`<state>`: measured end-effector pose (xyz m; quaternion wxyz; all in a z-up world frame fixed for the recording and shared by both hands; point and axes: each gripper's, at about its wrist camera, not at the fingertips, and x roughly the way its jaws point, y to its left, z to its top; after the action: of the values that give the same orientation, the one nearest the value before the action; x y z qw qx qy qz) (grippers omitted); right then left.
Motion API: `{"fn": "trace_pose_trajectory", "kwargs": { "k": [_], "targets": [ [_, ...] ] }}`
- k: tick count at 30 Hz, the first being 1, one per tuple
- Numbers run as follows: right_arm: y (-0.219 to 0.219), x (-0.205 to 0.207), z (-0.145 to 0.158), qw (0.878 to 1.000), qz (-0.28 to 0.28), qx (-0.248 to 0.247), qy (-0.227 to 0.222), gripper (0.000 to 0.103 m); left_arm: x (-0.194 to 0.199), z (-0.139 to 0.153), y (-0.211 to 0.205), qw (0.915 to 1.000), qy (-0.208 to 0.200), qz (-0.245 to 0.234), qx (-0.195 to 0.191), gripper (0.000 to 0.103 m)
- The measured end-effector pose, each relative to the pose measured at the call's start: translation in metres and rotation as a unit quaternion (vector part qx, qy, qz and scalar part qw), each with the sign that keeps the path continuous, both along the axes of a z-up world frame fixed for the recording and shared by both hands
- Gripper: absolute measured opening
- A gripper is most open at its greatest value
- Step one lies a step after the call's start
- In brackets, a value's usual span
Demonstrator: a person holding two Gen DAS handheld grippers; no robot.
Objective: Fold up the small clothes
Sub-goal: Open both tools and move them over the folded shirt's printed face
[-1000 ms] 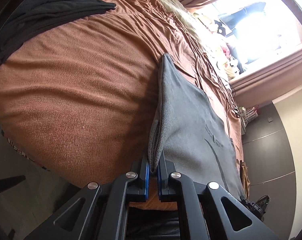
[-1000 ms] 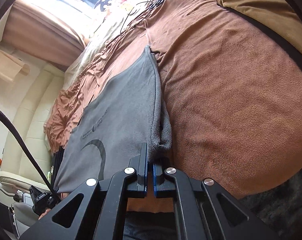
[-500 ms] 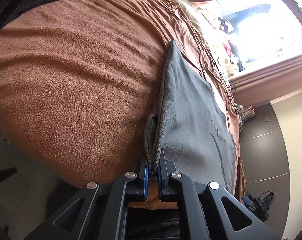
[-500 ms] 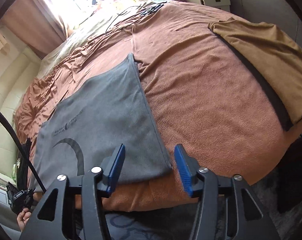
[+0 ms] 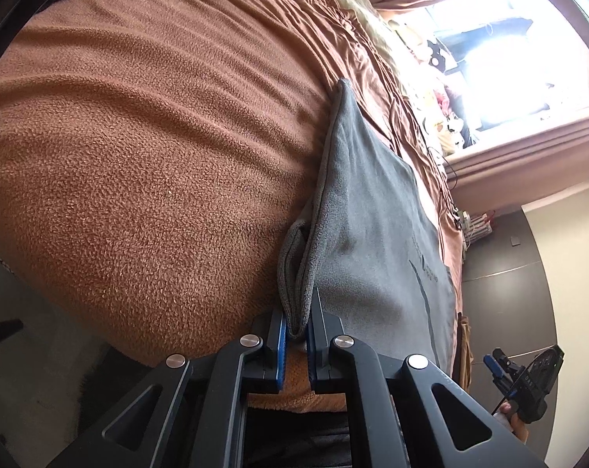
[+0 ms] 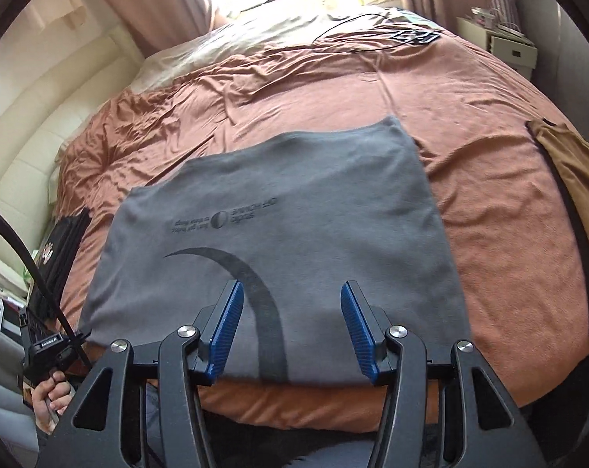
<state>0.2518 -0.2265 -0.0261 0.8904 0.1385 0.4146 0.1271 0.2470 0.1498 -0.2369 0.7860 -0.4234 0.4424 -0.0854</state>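
Grey shirt (image 6: pixel 286 210) lies on our bed (image 6: pixel 489 202); our left gripper (image 5: pixel 296 331) clamps its folded corner, our right gripper's (image 6: pixel 290 327) empty jaws are closing above it

home bedroom, clearly: big bed w/ rumpled brown blanket (image 6: pixel 470 124) filling the view, cream padded headboard (image 6: pixel 32 124) at left, curtains (image 6: pixel 146 4) round a bright window, small white nightstand (image 6: pixel 515 52) at far right, clothes lying about.
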Motion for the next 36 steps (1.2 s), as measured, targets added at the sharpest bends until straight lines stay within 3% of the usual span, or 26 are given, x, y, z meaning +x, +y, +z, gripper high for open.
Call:
{"fn": "trace_pose_trajectory", "kwargs": {
  "k": [9,17,26,36],
  "targets": [
    [0.074,0.049,-0.017,0.998,0.054,-0.028,0.026,0.036,-0.004,0.0,-0.005,1.0,0.001,0.008,0.006,0.006],
    [0.116,0.099,-0.049,0.992,0.083,-0.061,0.066,0.018,-0.011,-0.008,-0.002,0.9996,0.005,0.026,-0.009,0.006],
    [0.149,0.145,-0.076,0.986,0.093,-0.107,0.083,0.016,-0.017,-0.005,-0.008,0.9991,0.009,0.04,0.009,0.006],
    [0.157,0.19,-0.089,0.989,0.081,-0.103,0.072,0.016,-0.019,-0.004,-0.015,0.9981,0.018,0.058,0.011,0.006]
  ]
}}
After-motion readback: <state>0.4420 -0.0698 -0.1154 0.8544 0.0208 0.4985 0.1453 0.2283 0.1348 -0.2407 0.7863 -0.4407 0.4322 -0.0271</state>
